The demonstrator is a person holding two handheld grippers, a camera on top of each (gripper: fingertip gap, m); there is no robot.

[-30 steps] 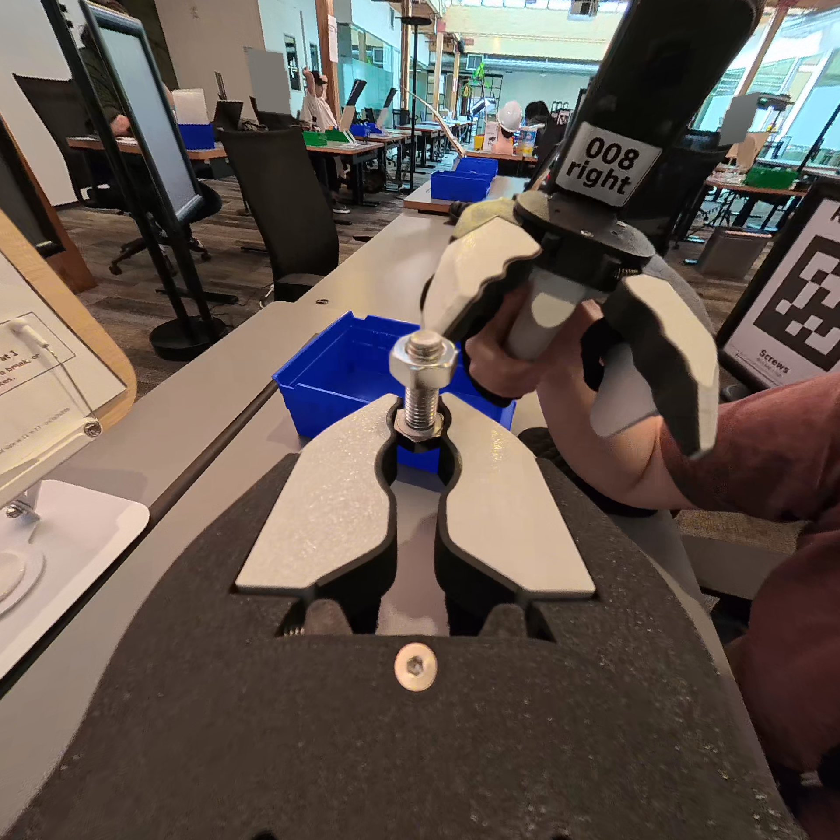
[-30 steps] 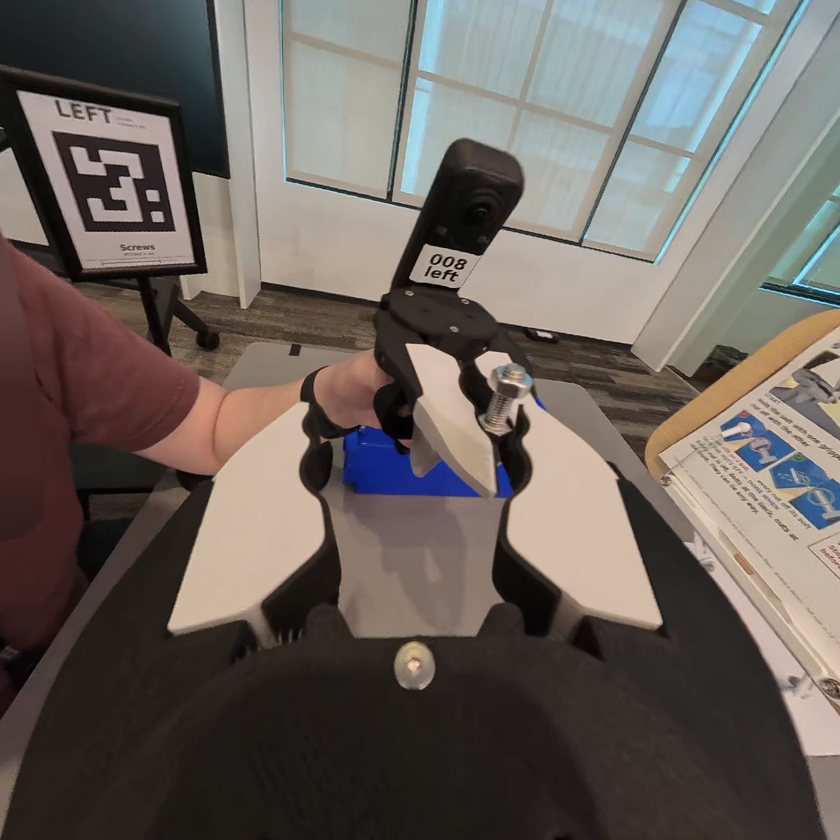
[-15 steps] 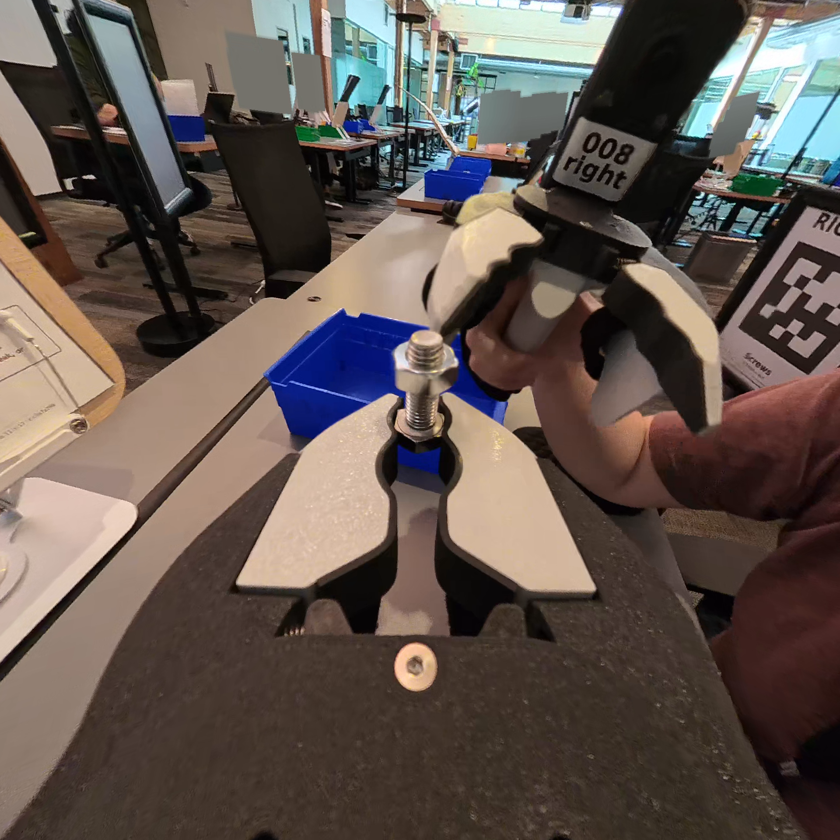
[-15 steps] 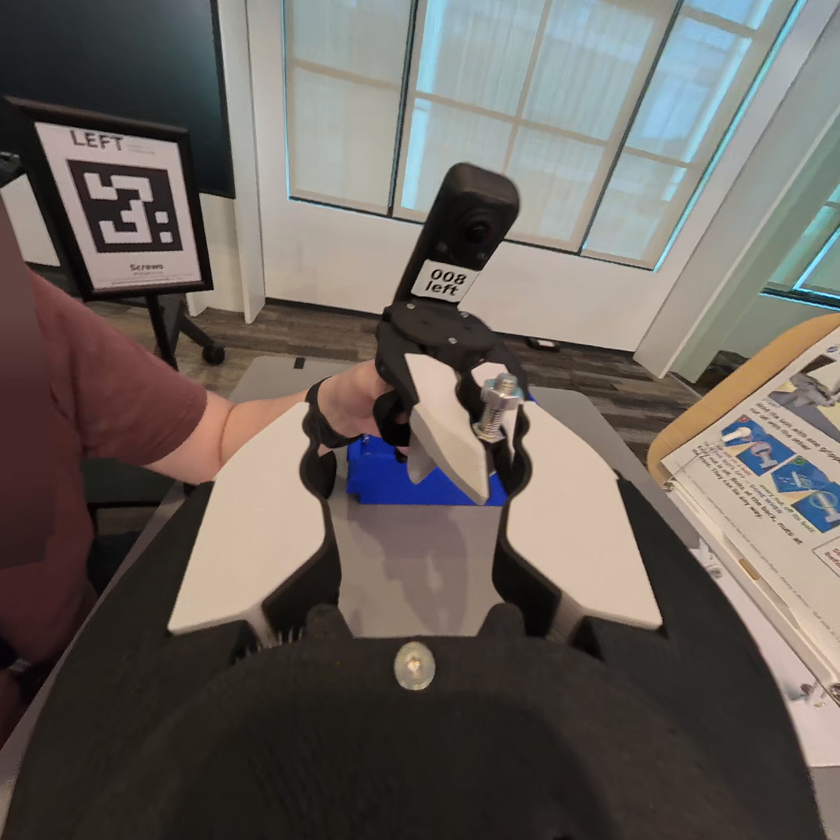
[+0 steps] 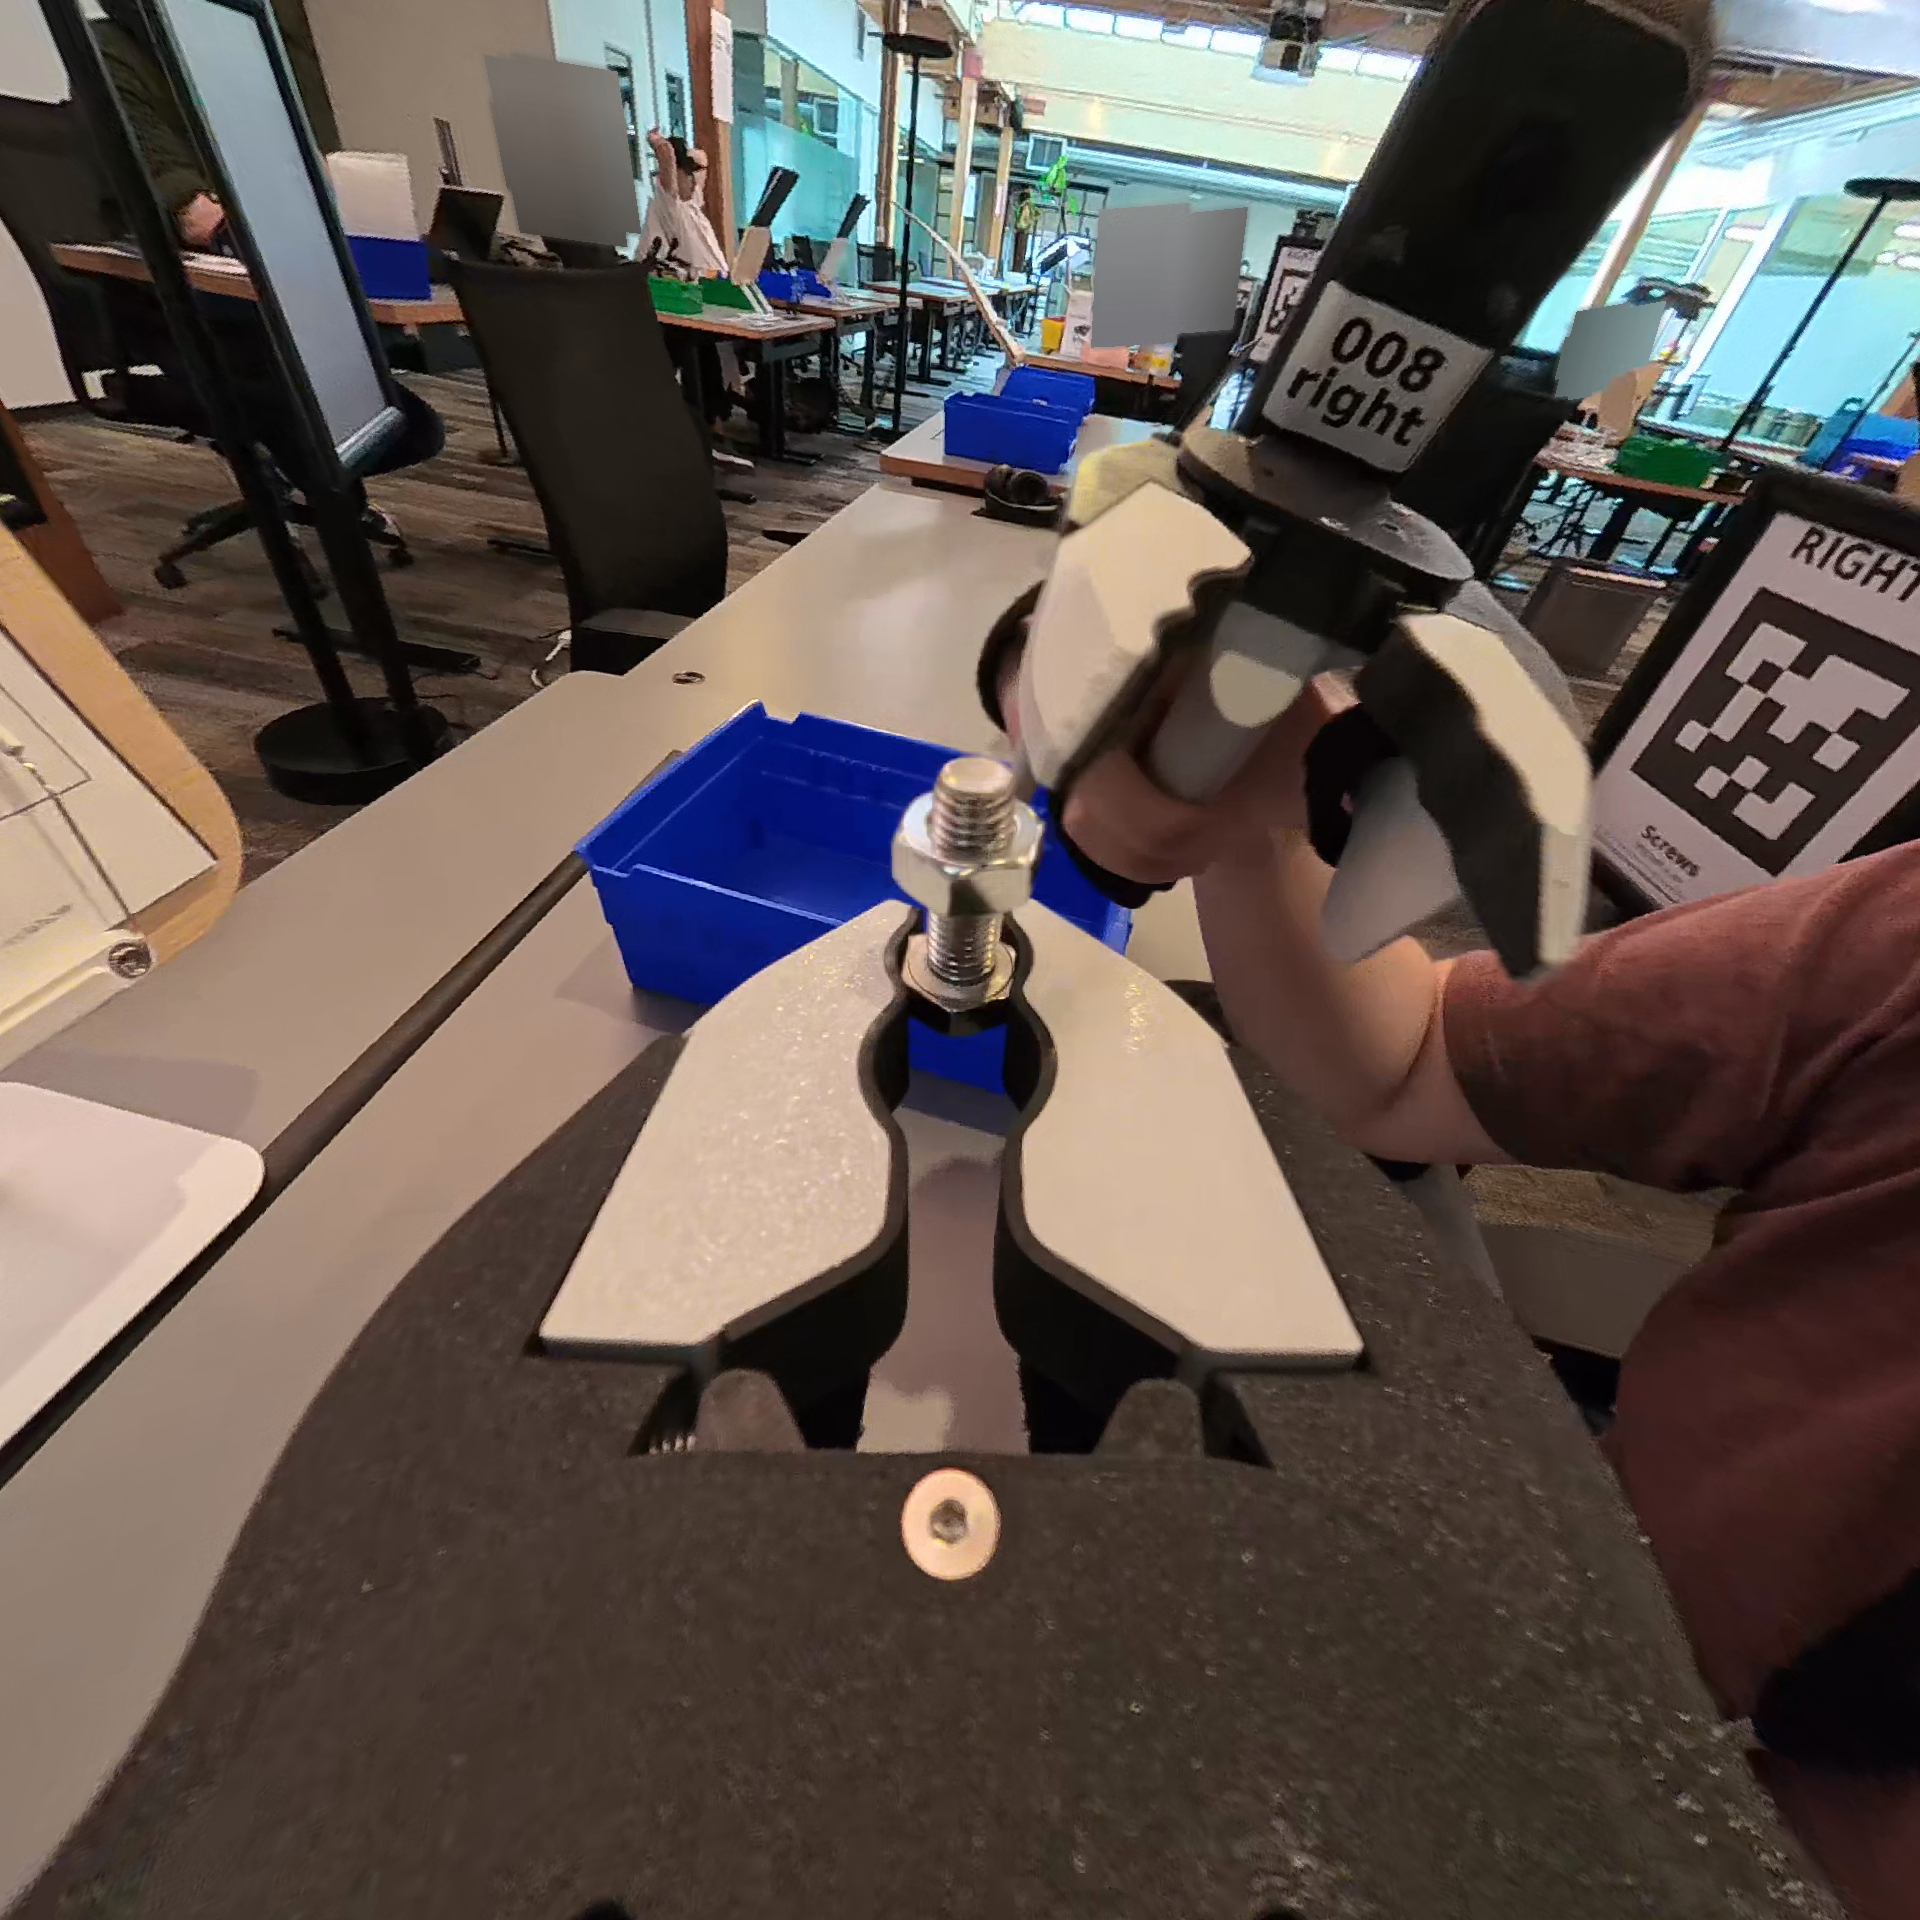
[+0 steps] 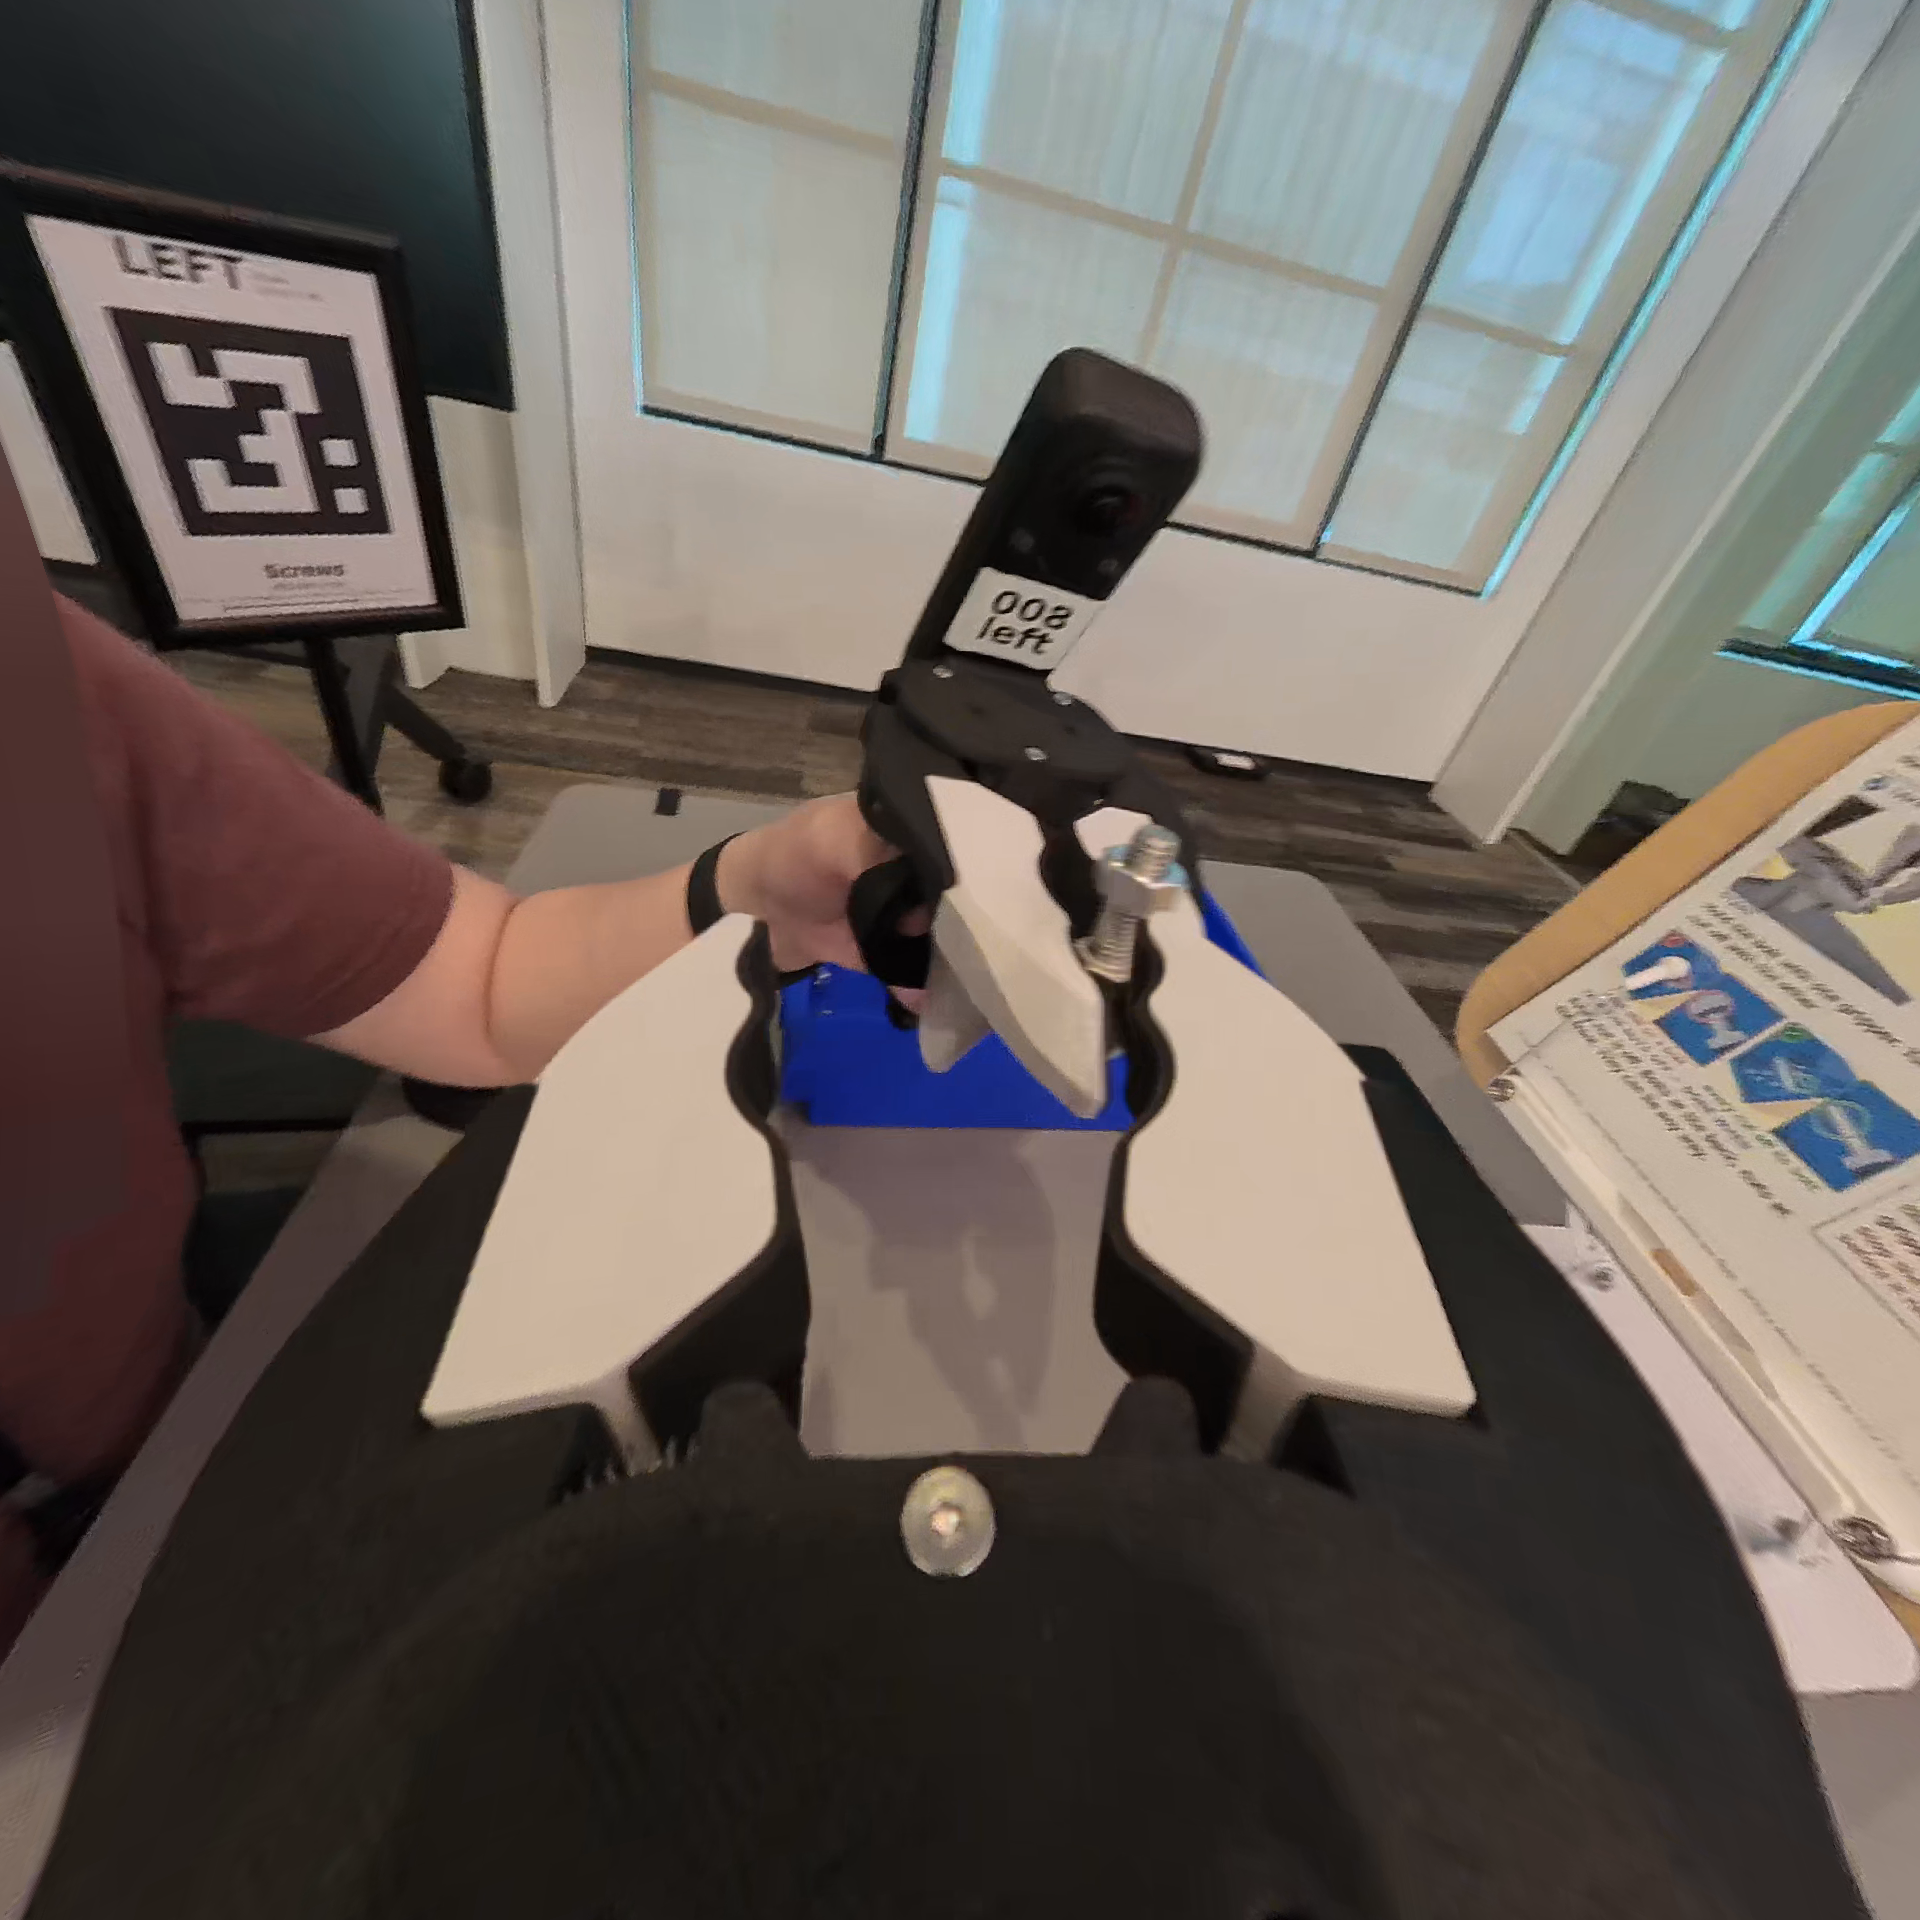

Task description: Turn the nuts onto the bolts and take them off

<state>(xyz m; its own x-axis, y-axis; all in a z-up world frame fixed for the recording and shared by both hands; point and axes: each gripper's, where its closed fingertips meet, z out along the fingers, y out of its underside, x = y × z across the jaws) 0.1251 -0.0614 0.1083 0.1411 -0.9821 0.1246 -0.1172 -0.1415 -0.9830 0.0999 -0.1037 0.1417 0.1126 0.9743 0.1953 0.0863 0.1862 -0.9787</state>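
A steel bolt (image 5: pixel 964 940) stands upright with its head clamped in my left gripper (image 5: pixel 961 930), which is shut on it. A hex nut (image 5: pixel 966 871) sits on the thread, a short way below the bolt's tip. My right gripper (image 5: pixel 1278 873) hangs open just right of the bolt, with one fingertip (image 5: pixel 1029 764) close to the bolt's tip. In the right wrist view my right gripper (image 6: pixel 956 945) is open and empty. The left gripper (image 6: pixel 1039 997) with the bolt (image 6: pixel 1112 940) and nut (image 6: pixel 1140 891) is by my right finger (image 6: pixel 1247 1143).
An open blue bin (image 5: pixel 769 831) stands on the grey table (image 5: pixel 395 935) just behind the grippers; it also shows in the right wrist view (image 6: pixel 935 1081). An instruction board (image 6: pixel 1714 1060) stands at one side. Framed marker signs (image 5: pixel 1787 717) (image 6: pixel 239 436) stand at the table's ends. The left gripper's tips are roughly 5 centimetres from the right gripper's.
The nut was flush with the bolt's tip; now it sits lower and bare thread shows above it. The right gripper stays open beside it. The left gripper keeps its hold.
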